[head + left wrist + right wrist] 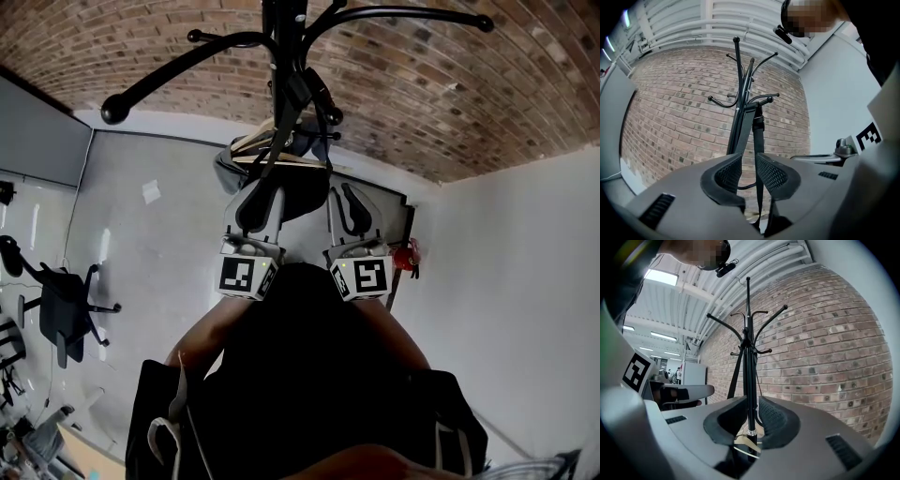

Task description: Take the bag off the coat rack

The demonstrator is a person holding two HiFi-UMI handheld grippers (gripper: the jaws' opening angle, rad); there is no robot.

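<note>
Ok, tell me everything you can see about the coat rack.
The coat rack is a slim black pole, metal by its look, standing upright before a brick wall. Curved arms with ball tips branch out near its top at several heights. A black strap hangs from one upper arm and runs down along the pole. A wooden hanger shows low against the pole. Its base is out of view.

The left gripper [255, 208] and right gripper [349, 210] are grey with black meshed pads [771, 175] and white cubes [246, 276] carrying black square markers.
</note>
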